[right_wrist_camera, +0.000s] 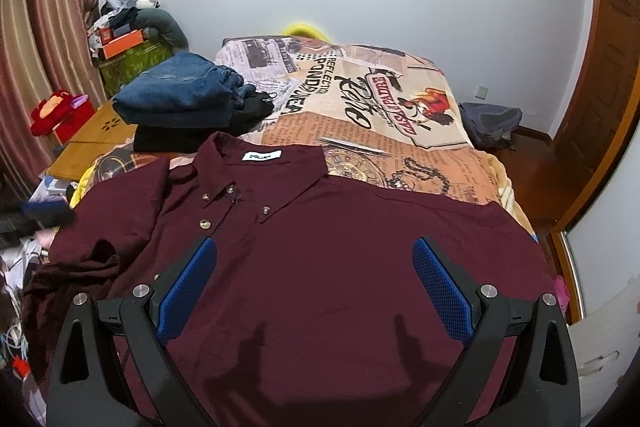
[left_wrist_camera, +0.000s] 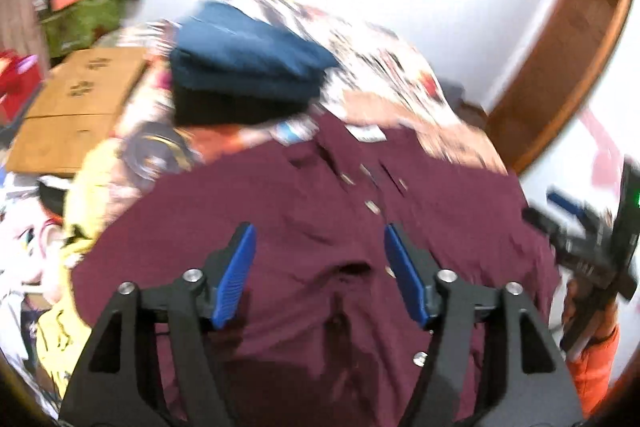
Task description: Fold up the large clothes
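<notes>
A large maroon button-up shirt (right_wrist_camera: pixel 320 247) lies spread face up on the bed, collar toward the far end; its left sleeve is bunched at the bed's left edge. It also shows, blurred, in the left wrist view (left_wrist_camera: pixel 320 227). My left gripper (left_wrist_camera: pixel 320 239) is open and empty above the shirt's front. My right gripper (right_wrist_camera: pixel 314 251) is open and empty above the shirt's chest. The right gripper appears at the right edge of the left wrist view (left_wrist_camera: pixel 576 227), and the left gripper's tip shows blurred at the left edge of the right wrist view (right_wrist_camera: pixel 44 213).
The bed has a newspaper-print cover (right_wrist_camera: pixel 380 107). Folded blue jeans (right_wrist_camera: pixel 176 95) sit on dark clothes at the far left of the bed. A wooden table (right_wrist_camera: pixel 92 139) and cluttered shelf stand left. A dark bag (right_wrist_camera: pixel 490 125) lies on the floor right, near a wooden door.
</notes>
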Available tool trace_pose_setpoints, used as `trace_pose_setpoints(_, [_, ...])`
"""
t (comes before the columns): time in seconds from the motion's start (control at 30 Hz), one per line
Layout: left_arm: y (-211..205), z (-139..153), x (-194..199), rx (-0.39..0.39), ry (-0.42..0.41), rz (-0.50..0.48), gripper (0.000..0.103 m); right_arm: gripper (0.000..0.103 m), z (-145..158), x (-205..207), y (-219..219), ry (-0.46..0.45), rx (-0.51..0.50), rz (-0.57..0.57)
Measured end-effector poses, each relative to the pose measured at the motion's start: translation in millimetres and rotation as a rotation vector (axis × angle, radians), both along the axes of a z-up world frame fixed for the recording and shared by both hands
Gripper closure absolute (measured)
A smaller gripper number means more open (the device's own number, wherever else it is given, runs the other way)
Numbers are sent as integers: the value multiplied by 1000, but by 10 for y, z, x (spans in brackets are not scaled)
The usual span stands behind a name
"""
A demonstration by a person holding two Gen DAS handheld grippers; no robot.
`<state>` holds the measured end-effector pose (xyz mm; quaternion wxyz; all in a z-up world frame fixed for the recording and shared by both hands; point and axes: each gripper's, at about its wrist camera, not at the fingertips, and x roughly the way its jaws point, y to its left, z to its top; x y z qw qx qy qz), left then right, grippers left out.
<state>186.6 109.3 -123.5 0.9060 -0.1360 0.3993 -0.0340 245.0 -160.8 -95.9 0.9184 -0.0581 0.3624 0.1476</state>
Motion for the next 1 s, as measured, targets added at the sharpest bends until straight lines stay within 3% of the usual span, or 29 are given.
trace_pose_setpoints(0.13, [627, 6, -141, -8, -23, 184, 23, 5, -11, -1, 102, 1, -6, 21])
trace_pose_setpoints(0.3, [1413, -426, -374, -78, 81, 394, 23, 5, -25, -6, 274, 6, -13, 48])
trace_pose_setpoints(0.5, [2031, -1272, -648, -325, 227, 545, 23, 5, -83, 25, 534, 23, -40, 89])
trace_pose_setpoints(0.67, [2172, -1835, -781, -611, 277, 572, 23, 5, -154, 25, 724, 40, -78, 117])
trace_pose_setpoints(0.73, [2161, -1972, -766, -687, 287, 571, 23, 5, -177, 11, 790, 38, -104, 129])
trace_pose_setpoints(0.87, [2103, -2032, -650, -657, 304, 575, 25, 5, -184, -10, 854, 27, -143, 142])
trace_pose_setpoints(0.93, [2091, -2016, -595, -608, 301, 588, 35, 5, -180, -17, 858, 23, -151, 144])
trace_pose_setpoints(1.0, [2087, -1950, -536, -529, 290, 601, 57, 5, -174, -15, 846, 22, -153, 143])
